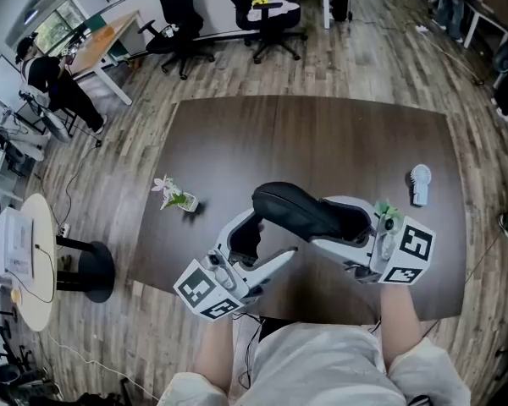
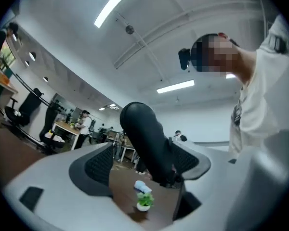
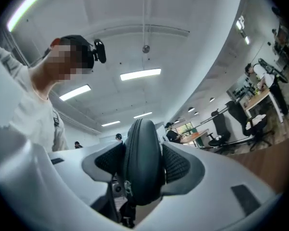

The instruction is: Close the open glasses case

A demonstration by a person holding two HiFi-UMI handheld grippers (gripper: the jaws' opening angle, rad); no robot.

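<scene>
Case (image 1: 309,212) seems shut, clamped in my right jaws; left jaws gape wide. Lower it flat onto desk (image 1: 237,142).

I see the black zippered glasses case (image 1: 300,212) shut, held level in the air, pinched across its width by my right tongs (image 3: 142,166).
</scene>
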